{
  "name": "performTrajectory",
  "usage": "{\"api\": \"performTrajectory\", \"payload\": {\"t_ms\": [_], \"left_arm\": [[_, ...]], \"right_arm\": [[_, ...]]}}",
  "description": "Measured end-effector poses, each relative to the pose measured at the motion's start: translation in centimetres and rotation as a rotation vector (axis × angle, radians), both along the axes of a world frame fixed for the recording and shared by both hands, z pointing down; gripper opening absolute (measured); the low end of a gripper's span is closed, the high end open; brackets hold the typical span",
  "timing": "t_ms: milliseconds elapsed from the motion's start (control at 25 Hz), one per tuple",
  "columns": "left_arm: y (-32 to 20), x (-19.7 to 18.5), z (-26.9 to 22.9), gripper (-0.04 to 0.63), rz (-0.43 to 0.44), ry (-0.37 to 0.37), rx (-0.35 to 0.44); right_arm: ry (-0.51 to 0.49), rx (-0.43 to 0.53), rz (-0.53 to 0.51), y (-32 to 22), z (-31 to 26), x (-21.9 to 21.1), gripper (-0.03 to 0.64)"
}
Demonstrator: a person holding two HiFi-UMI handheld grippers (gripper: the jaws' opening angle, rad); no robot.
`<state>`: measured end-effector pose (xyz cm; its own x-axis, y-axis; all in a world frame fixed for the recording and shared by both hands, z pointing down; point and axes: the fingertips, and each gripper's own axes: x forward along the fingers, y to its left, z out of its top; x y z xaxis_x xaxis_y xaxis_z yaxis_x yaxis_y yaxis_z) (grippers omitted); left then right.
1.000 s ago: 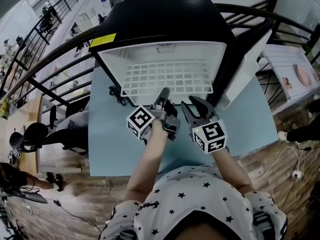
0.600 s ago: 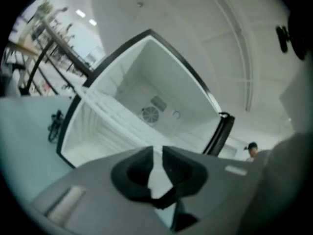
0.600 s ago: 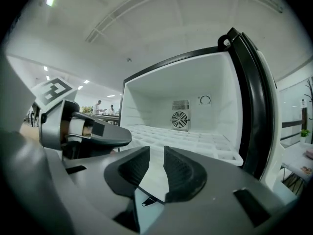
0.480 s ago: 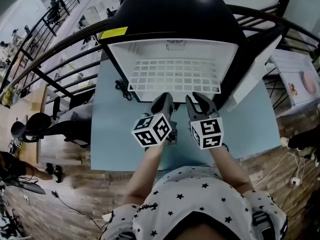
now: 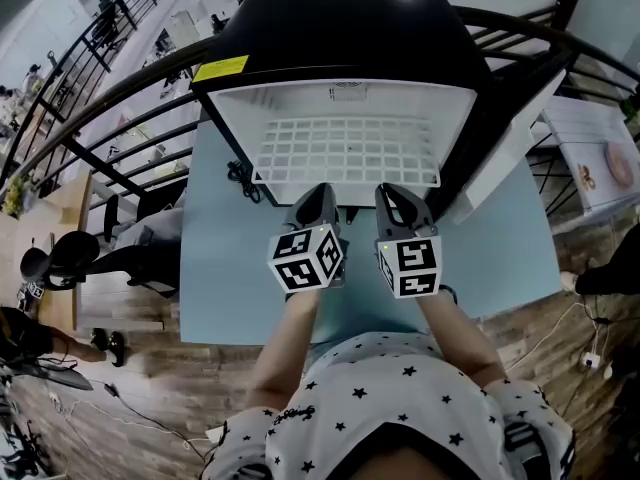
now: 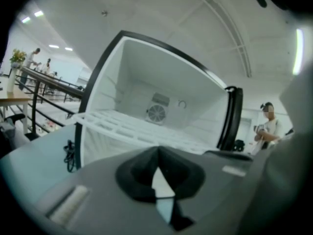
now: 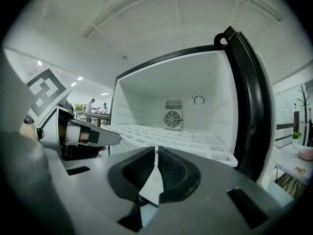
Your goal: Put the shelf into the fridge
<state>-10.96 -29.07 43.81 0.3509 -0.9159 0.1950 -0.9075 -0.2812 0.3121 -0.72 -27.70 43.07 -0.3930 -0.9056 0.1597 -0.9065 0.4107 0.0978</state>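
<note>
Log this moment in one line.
shelf: inside open fridge, front edge sticking out | left gripper: shut, empty | right gripper: jaws closing, nothing between

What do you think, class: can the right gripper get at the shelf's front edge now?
Probably yes: the right gripper points at the shelf, whose front edge juts from the open fridge with nothing in between. Its jaws are closing on nothing, so they must reopen.

Left gripper [image 6: 157, 154], bottom centre: jaws together, nothing between. Fridge [image 6: 142, 67], centre, open, white inside; fan [image 6: 156, 114] on rear wall. White grid shelf [image 6: 124, 127] across lower interior. Black door [image 6: 234, 116], right. Cable [image 6: 71, 153], left, over table [image 6: 34, 165]. Person [image 6: 268, 129], right edge.
</note>
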Motion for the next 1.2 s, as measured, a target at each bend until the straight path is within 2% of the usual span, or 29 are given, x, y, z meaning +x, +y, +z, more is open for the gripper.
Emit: {"api": "performTrajectory", "payload": {"t_ms": [360,800,960,1200], "left_arm": [[-2.1,0.2,-0.4,0.005,0.018,-0.007,0.006],[-4.6,0.3,-0.4,0.005,0.038,0.012,-0.002],[-5.5,0.3,-0.4,0.005,0.041,0.046,-0.011],[-7.0,0.4,-0.4,0.005,0.039,0.038,-0.009]], "right_arm": [[-0.017,-0.009,0.024,-2.2,-0.4,0.3,0.028],[-0.022,-0.026,0.053,-4.8,-0.4,0.5,0.026],[-0.027,-0.024,0.060,-5.6,-0.4,0.5,0.026],[-0.048,-0.044,0.071,-7.1,-0.4,0.7,0.026]]}}
